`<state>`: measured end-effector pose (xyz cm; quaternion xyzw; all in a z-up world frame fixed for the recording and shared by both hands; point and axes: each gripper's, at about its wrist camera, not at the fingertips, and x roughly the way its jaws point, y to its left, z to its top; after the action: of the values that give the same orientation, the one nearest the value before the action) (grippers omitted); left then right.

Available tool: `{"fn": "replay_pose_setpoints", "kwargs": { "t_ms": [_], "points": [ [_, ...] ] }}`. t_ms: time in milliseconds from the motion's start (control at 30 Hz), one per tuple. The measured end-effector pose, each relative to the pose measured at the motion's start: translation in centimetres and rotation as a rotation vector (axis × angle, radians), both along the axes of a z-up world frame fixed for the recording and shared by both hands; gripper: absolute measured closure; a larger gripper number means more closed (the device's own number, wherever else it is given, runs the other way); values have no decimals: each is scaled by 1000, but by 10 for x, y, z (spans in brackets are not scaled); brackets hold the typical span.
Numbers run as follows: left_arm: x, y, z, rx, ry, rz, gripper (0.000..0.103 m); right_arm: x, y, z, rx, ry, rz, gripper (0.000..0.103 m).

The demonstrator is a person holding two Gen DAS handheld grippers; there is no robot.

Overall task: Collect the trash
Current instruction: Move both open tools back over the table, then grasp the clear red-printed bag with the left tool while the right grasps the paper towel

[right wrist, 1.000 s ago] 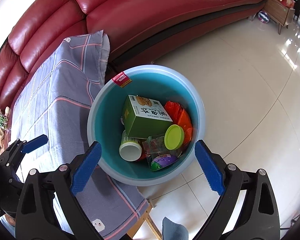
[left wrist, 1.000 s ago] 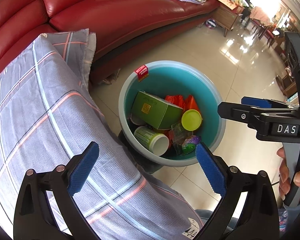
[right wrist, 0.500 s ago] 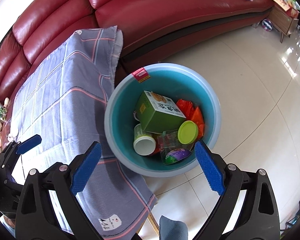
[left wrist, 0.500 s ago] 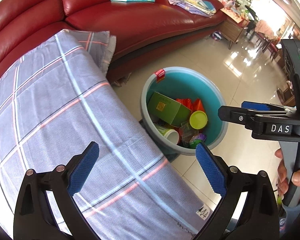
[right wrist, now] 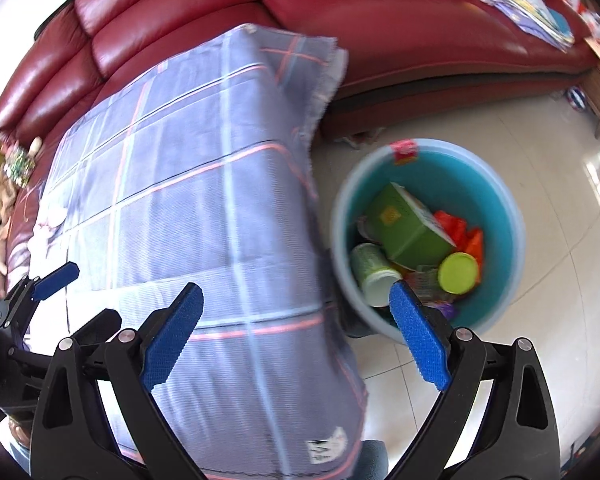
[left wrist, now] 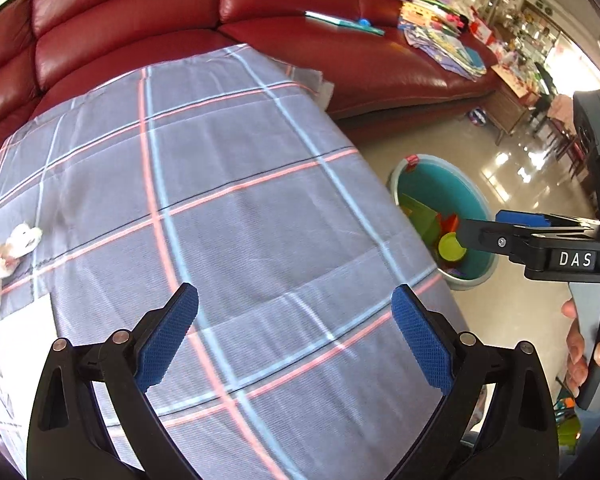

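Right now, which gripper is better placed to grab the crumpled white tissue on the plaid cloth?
Left. The left gripper is open over the plaid cloth, on the side of the crumpled white tissue; the right gripper, also open, hangs nearer the teal bucket.

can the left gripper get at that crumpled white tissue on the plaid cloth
Probably yes. The left gripper is open and empty above the plaid cloth, and only bare cloth lies between it and the crumpled tissue off to its left.
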<state>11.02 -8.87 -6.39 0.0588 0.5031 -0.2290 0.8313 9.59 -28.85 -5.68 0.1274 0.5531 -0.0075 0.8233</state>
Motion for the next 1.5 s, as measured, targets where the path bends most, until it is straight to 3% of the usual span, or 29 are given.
{"fn": "replay_pose_setpoints", "kwargs": {
  "t_ms": [500,633,800,1033,1333,1500],
  "points": [
    [7,205,-4,64,-32,269,6,58,188,-13,-57,71,299,13],
    [16,254,-12,103,-22,314,6,72,238,-21,-79,93,392,13],
    [32,297,-19,123,-11,331,6,88,272,-28,-107,104,429,13],
    [74,315,-26,126,-9,304,6,108,284,-37,-95,125,422,13],
    [121,292,-34,132,-5,205,6,120,285,-48,-68,134,412,13],
    [127,283,-47,139,33,181,34,120,280,-50,-48,133,403,13]
  ]
}}
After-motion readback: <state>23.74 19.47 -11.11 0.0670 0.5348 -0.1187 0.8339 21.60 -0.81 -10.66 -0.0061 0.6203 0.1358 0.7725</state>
